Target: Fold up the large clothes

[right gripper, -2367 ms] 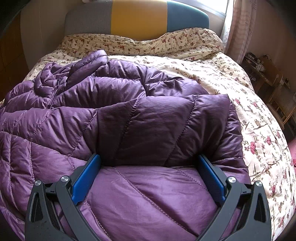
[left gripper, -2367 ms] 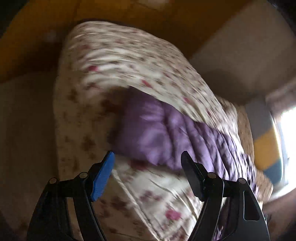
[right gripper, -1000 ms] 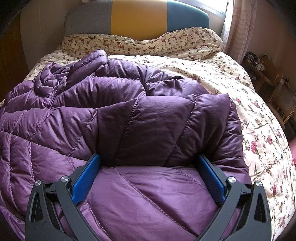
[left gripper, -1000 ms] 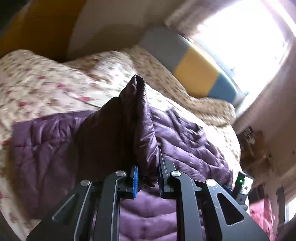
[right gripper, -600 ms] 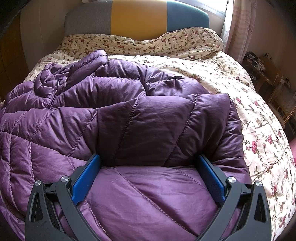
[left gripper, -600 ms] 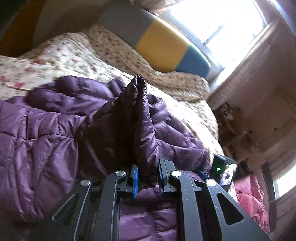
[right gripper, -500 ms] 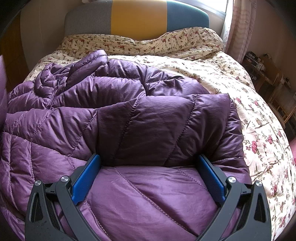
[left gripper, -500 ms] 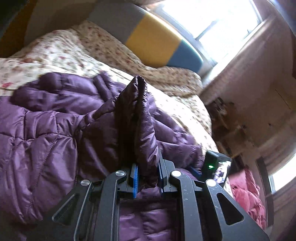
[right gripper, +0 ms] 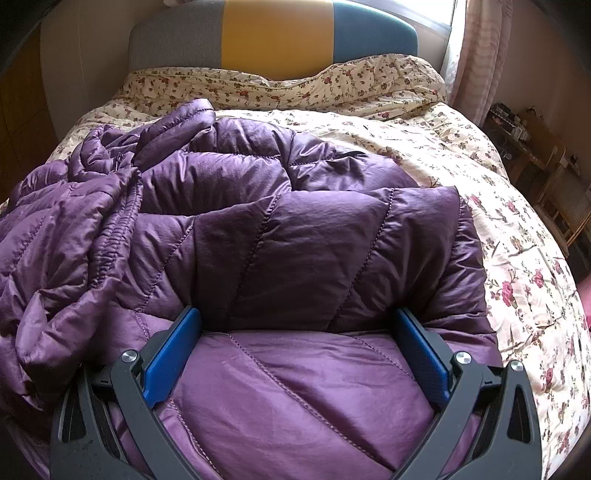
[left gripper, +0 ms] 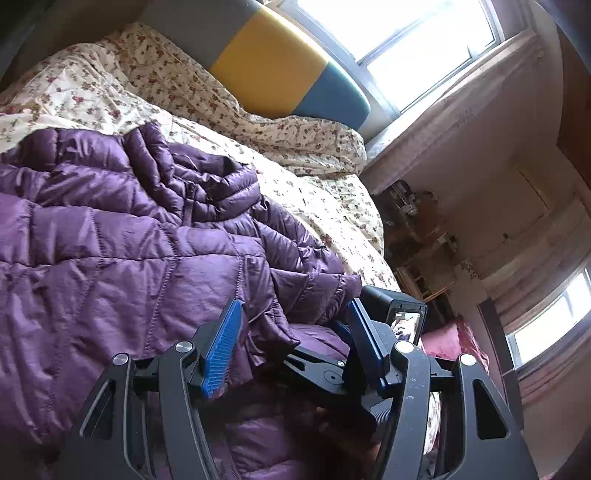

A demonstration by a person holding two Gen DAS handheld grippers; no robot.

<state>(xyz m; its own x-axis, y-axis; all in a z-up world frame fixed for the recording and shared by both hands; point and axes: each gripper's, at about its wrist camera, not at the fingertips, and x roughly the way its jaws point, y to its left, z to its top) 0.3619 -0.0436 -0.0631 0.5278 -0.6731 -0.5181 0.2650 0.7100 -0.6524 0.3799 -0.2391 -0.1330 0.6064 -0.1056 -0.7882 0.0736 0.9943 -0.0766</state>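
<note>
The bed [right gripper: 517, 236] with its flowered cover stretches ahead of both tools. On it lies the purple jacket [right gripper: 295, 236], spread under and ahead of them. The right tool [right gripper: 295, 354] has its jaws wide apart, resting on a folded panel. The left tool [left gripper: 293, 339] is opening, a loose fold between its jaws, unpressed.

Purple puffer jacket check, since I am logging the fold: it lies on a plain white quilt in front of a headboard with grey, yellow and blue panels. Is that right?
Not quite. The quilt is cream with a small red floral print, not plain white, as the right wrist view shows. The purple puffer jacket does lie on it, before the grey, yellow and blue headboard.
</note>
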